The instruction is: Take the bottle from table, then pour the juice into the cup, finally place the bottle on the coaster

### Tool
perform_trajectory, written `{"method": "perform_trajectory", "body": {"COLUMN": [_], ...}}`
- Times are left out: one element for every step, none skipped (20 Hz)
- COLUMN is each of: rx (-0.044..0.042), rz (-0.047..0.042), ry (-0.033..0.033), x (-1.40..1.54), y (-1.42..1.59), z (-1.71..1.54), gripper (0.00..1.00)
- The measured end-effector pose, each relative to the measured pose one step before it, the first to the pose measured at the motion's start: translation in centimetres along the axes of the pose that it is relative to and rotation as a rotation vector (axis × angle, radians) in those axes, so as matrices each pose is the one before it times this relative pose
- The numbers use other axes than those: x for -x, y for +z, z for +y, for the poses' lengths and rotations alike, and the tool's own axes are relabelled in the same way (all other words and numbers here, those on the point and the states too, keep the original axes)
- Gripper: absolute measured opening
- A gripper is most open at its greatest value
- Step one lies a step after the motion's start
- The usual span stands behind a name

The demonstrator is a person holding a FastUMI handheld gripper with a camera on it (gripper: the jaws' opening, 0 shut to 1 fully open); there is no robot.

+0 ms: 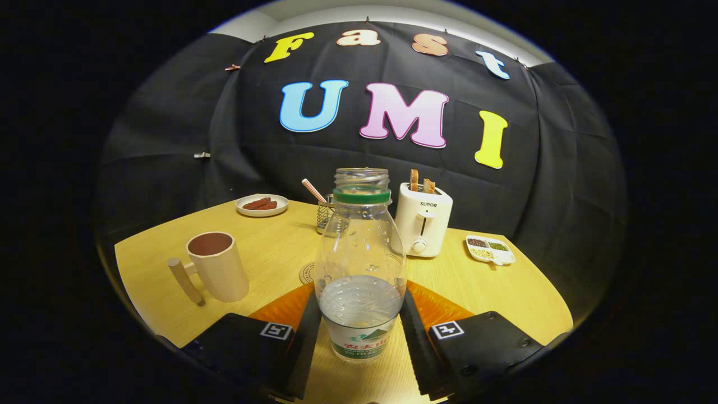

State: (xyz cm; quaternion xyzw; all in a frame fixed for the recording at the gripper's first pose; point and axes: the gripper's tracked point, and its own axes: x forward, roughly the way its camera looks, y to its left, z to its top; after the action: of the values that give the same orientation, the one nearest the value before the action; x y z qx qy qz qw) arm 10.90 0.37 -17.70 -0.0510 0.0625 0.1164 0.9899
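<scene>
Table: wood table (269,258), black cloth wall behind.
Bottle: bottle (359,264) upright between my fingers, long axis vertical, uncapped, juice low, base on the table.
My gripper: gripper (359,336) fingers hug both bottle sides; real clamp or just touching, can't tell.
Cup: cup (216,268) ahead-left, near, handle toward me.
Coaster: coaster (308,273) just beyond the bottle, mostly hidden by it.

The wooden table (269,252) carries a bottle (359,269) near its front edge, a cup (216,266) left, a coaster (307,273) behind the bottle, and a plate (262,205), holder (324,216), toaster (423,220) and tray (490,249) toward the back.
</scene>
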Motion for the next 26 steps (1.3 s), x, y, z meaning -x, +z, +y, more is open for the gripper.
{"method": "perform_trajectory", "body": {"rx": [0.01864,0.02757,0.03766,0.03376,0.0333,0.03651,0.0342,0.02946,0.03364,0.03168,0.04032,0.04767,0.0494,0.04969,0.04026,0.03578,0.03002,0.0248,0.02585,0.03057,0.04029,0.04618,0.04332,0.03484,0.03099,0.03337], "rz": [-0.00619,-0.00502,-0.00503,-0.01242,-0.01462,-0.00866,-0.00004,0.00448,0.00779,0.00563,0.00347,0.00848,0.01014,0.00969,0.0074,0.01419,0.01882,0.01752,0.01675,0.00935,0.00283,0.00048,0.00088,-0.00055,0.00043,0.00504], "ry": [0.01193,0.00939,0.0163,0.01254,0.01173,0.01031,0.01077,0.01064,0.00872,0.00346,0.00175,0.00088,0.00245,0.00069,-0.00197,-0.00458,-0.00881,-0.00574,-0.00303,-0.0029,-0.00283,-0.00319,-0.00016,0.00539,0.00646,0.00431], "x": [-0.097,-0.257,-0.02,-0.079,-0.015,-0.124,-0.156,-0.226,-0.25,-0.132,-0.24,-0.389,-0.321,-0.42,-0.348,-0.519,-0.337,-0.503,-0.316,-0.155,-0.065,-0.1,0.06,-0.086,-0.147,-0.066], "y": [0.694,0.548,0.676,0.8,0.953,0.719,0.499,0.434,0.475,0.414,0.545,0.347,0.211,0.331,0.19,-0.021,-0.094,-0.069,-0.052,0.059,0.134,0.201,0.087,-0.113,0.05,0.088], "z": [0.156,0.179,0.295,0.232,0.227,0.185,0.282,0.375,0.384,0.306,0.347,0.347,0.368,0.5,0.323,0.25,0.14,0.275,0.258,0.209,0.341,0.267,0.299,0.418,0.386,0.396], "gripper": [0.75,0.75,0.75,0.75,0.75,0.75,0.75,0.74,0.74,0.75,0.75,0.75,0.74,0.74,0.75,0.75,0.75,0.74,0.75,0.75,0.74,0.74,0.75,0.75,0.75,0.75]}}
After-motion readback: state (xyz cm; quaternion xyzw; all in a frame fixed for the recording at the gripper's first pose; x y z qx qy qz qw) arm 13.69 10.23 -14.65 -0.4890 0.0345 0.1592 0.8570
